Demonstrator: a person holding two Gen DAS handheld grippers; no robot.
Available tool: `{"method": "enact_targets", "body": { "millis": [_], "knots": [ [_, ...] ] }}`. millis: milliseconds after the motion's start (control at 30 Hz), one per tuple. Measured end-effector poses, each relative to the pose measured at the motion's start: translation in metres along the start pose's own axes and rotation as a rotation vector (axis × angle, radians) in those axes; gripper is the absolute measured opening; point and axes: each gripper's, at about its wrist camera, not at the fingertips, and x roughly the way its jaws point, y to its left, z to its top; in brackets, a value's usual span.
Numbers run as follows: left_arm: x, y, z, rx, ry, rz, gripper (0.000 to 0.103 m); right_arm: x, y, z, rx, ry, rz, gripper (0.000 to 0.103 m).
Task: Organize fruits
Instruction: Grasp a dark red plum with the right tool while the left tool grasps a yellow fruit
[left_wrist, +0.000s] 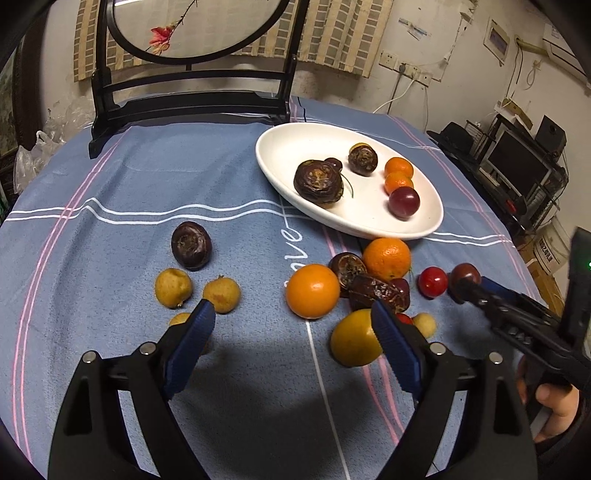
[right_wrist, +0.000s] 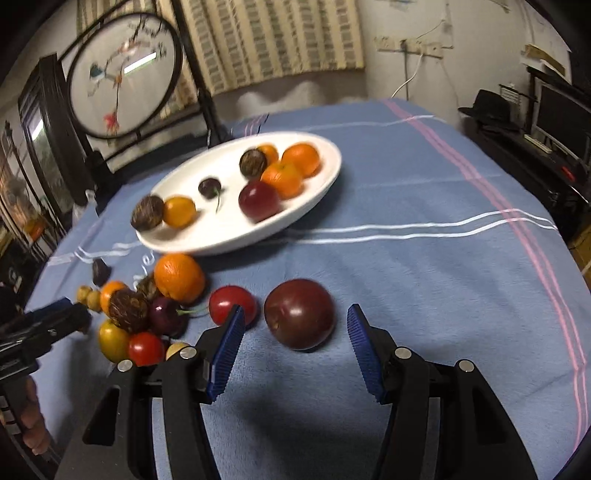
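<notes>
I judge the task as partly done: some fruits are already in the white plate (left_wrist: 424, 221), but many lie on the blue tablecloth (left_wrist: 129, 177). In the plate I count 7 pieces in the right wrist view: 3 orange fruits, 1 yellow one, 2 brown water chestnuts, a cherry and a red plum make it maybe 8; the blur does not let me be sure. My right gripper (right_wrist: 295, 325) has its jaws apart around the dark plum (right_wrist: 299, 314), pads not touching it. My left gripper (left_wrist: 293, 321) is wide open and empty, over the cloth, near the big orange (left_wrist: 313, 291) and the yellow fruit (left_wrist: 352, 343).
</notes>
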Motion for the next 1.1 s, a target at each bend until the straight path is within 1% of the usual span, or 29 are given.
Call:
{"method": "enact_targets", "body": {
  "millis": [67, 133, 267, 400, 500, 533, 567, 600, 667, 700, 733, 767, 900, 1000, 1033, 1067, 1100],
  "knots": [
    [0.001, -0.002, -0.001, 0.009, 0.003, 0.001, 0.084, 0.009, 0.004, 0.001, -0.013, 0.028, -0.018, 0.042],
    [0.001, -0.006, -0.002, 0.021, 0.006, 0.001, 0.084, 0.01, 0.003, 0.001, -0.01, 0.025, -0.021, 0.041],
    [0.001, -0.014, -0.006, 0.059, 0.01, -0.002, 0.085, 0.0, -0.001, -0.004, 0.028, 0.01, 0.028, 0.041],
    [0.005, -0.027, -0.013, 0.113, 0.035, -0.011, 0.085, -0.012, 0.0, -0.006, 0.027, -0.014, 0.059, 0.041],
    [0.009, -0.034, -0.018, 0.153, 0.047, -0.005, 0.084, -0.016, 0.004, -0.006, 0.014, -0.024, 0.066, 0.041],
    [0.01, -0.035, -0.02, 0.162, 0.053, -0.006, 0.083, -0.018, 0.005, -0.006, 0.011, -0.028, 0.073, 0.041],
    [0.012, -0.037, -0.021, 0.169, 0.06, -0.008, 0.077, -0.02, 0.006, -0.005, 0.011, -0.03, 0.078, 0.041],
    [0.015, -0.038, -0.022, 0.177, 0.071, -0.011, 0.074, -0.021, 0.007, -0.005, 0.01, -0.032, 0.083, 0.041],
    [0.022, -0.039, -0.024, 0.187, 0.099, -0.025, 0.06, -0.024, 0.008, -0.005, 0.01, -0.037, 0.092, 0.041],
    [0.027, -0.038, -0.025, 0.184, 0.118, -0.037, 0.057, -0.025, 0.008, -0.005, 0.011, -0.039, 0.097, 0.041],
    [0.029, -0.038, -0.026, 0.184, 0.115, -0.035, 0.054, -0.027, 0.009, -0.005, 0.012, -0.041, 0.105, 0.041],
    [0.03, -0.039, -0.025, 0.192, 0.096, -0.026, 0.053, -0.029, 0.01, -0.005, 0.013, -0.043, 0.113, 0.041],
    [0.036, -0.04, -0.022, 0.184, 0.072, -0.016, 0.054, -0.032, 0.013, -0.006, 0.004, -0.041, 0.139, 0.041],
    [0.041, -0.047, -0.021, 0.209, 0.056, 0.011, 0.053, -0.031, 0.015, -0.007, -0.003, -0.032, 0.141, 0.041],
    [0.04, -0.048, -0.021, 0.213, 0.054, 0.004, 0.044, -0.03, 0.015, -0.007, -0.002, -0.03, 0.142, 0.041],
    [0.038, -0.048, -0.022, 0.211, 0.05, -0.03, 0.036, -0.03, 0.014, -0.008, 0.001, -0.029, 0.141, 0.041],
    [0.036, -0.047, -0.021, 0.201, 0.048, -0.038, 0.035, -0.03, 0.014, -0.007, 0.004, -0.029, 0.139, 0.041]
  ]
}}
